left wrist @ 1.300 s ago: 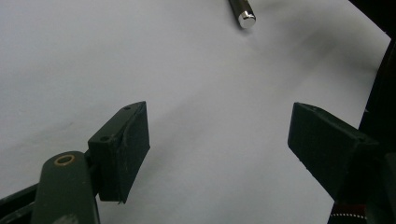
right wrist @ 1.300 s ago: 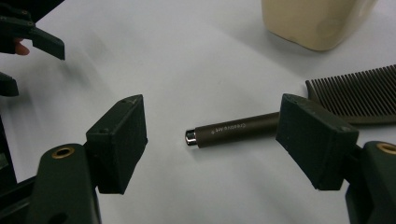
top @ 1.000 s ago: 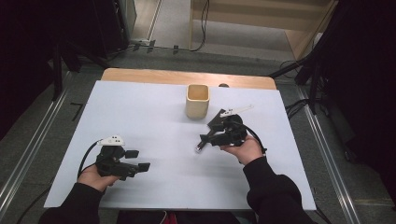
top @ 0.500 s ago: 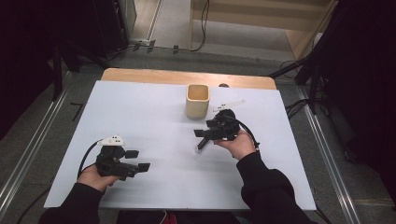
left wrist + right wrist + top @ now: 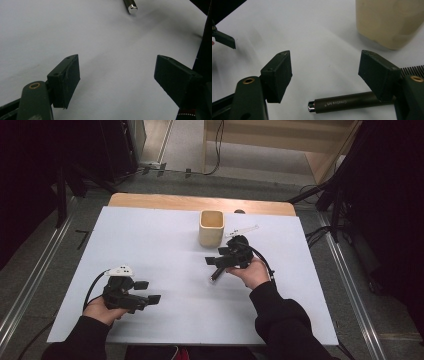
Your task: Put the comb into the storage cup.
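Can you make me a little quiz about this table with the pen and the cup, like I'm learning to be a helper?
1. True or false: the pen is standing inside the cup.
2. Which gripper is closer to the pen: A) the left gripper or B) the right gripper?
3. Fill in the word: the jaws of the right gripper are wide ____.

Key:
1. False. The pen lies flat on the white table, outside the cup.
2. B. The pen lies just below the right gripper's jaws.
3. Open. Nothing is held between them.
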A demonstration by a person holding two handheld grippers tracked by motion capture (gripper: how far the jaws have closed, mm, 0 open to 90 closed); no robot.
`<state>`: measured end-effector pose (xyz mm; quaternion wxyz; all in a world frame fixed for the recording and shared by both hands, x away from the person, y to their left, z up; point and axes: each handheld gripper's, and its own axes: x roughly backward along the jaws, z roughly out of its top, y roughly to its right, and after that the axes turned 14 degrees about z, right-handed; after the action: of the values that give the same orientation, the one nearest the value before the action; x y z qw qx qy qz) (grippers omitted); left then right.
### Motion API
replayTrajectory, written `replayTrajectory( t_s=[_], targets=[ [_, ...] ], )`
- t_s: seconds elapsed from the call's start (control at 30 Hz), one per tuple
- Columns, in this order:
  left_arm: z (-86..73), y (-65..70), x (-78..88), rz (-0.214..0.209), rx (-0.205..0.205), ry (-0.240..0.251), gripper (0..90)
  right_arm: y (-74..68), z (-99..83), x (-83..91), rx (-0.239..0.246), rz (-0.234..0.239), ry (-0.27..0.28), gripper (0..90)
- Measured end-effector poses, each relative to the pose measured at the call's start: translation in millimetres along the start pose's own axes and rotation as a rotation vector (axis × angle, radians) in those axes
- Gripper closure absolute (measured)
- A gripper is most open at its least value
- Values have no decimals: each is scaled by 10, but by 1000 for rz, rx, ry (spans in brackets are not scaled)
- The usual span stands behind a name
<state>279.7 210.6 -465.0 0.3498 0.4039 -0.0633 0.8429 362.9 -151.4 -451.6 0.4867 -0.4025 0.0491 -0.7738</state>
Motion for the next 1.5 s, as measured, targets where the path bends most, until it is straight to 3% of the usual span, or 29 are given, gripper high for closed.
replayTrajectory(
  t_s=[0.23, 0.53, 0.7, 1.07, 1.5],
  targets=[
    [0, -2, 3, 0, -1, 1, 212, 7, -13, -66, 1, -2, -22, 342],
    [-1, -3, 12, 0, 0, 7, 212, 89, -149, -145, -45, -3, -47, 877],
    [0, 1, 16, 4, -6, 5, 212, 142, -223, -267, -79, -3, -106, 878],
    [1, 6, 24, 6, -10, 7, 212, 162, -296, -398, -85, -12, -179, 877],
    [-3, -2, 31, 7, -9, 6, 212, 211, -354, -308, -107, -13, -179, 877]
  ],
)
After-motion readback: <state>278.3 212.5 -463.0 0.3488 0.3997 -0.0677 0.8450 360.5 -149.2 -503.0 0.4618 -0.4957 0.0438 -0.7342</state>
